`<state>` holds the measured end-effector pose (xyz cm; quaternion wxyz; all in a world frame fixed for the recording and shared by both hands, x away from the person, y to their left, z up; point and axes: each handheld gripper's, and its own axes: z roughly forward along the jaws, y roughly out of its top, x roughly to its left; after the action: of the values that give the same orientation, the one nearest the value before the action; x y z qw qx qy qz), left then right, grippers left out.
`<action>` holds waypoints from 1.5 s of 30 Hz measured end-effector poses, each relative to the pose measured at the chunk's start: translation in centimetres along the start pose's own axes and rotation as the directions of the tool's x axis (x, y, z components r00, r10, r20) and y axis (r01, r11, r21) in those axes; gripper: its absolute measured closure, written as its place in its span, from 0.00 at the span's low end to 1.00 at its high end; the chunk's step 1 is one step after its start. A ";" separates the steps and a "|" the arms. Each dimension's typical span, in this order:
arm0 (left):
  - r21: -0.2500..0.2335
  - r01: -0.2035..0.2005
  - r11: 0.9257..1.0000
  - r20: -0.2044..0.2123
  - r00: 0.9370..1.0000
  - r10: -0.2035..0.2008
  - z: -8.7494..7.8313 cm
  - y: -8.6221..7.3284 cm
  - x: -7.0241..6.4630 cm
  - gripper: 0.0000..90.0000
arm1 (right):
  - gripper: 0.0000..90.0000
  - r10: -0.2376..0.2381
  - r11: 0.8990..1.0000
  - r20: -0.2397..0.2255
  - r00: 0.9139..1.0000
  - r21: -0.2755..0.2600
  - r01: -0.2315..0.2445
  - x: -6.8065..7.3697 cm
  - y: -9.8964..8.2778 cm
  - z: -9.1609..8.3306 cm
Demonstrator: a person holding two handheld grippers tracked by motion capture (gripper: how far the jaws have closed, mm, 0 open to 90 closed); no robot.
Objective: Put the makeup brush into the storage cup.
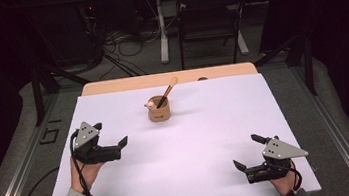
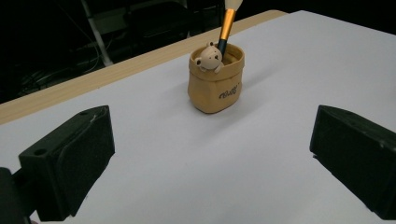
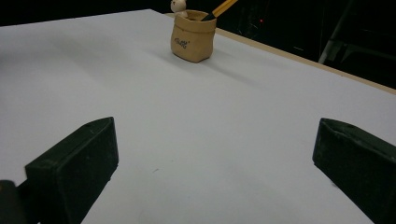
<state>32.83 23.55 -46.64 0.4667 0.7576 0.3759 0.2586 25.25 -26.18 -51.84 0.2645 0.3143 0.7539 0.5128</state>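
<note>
A small tan pot with a little bear figure on its rim stands on the white sheet near the far middle. A brush with an orange handle leans in it. My left gripper rests at the left of the sheet, open and holding nothing, pointing toward the pot. My right gripper sits near the front right, also open and holding nothing. In the left gripper view the pot and brush lie ahead of the wide jaws. The right gripper view has the pot far off.
The sheet covers a wooden table whose far edge shows beyond it. A black chair, desk legs and loose cables stand on the floor behind. Metal rails run along both sides of the table.
</note>
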 end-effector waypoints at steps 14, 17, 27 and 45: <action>-0.035 0.026 0.999 -0.025 0.999 -0.027 -2.4 -2.9 -0.1 0.00 | 0.00 -0.006 1.000 -0.001 1.000 0.006 0.006 0.1 0.0 0.1; -0.035 0.030 0.999 -0.026 0.999 -0.030 -2.7 -3.5 -0.1 0.00 | 0.00 -0.009 1.000 -0.001 1.000 0.007 0.009 0.1 0.0 0.1; -0.062 0.041 0.997 -0.027 0.999 -0.043 -3.7 -5.1 -0.5 0.00 | 0.00 -0.007 1.000 -0.001 1.000 0.013 0.007 0.1 -0.1 0.2; -0.067 0.049 0.997 0.009 0.999 -0.049 -3.5 -8.8 -1.0 0.00 | 0.00 -0.011 1.000 -0.001 1.000 0.013 0.011 0.2 -0.1 0.4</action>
<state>26.79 27.02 -53.08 0.4993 0.7330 0.3838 0.2570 25.41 -25.83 -52.11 0.2649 0.3118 0.7589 0.5066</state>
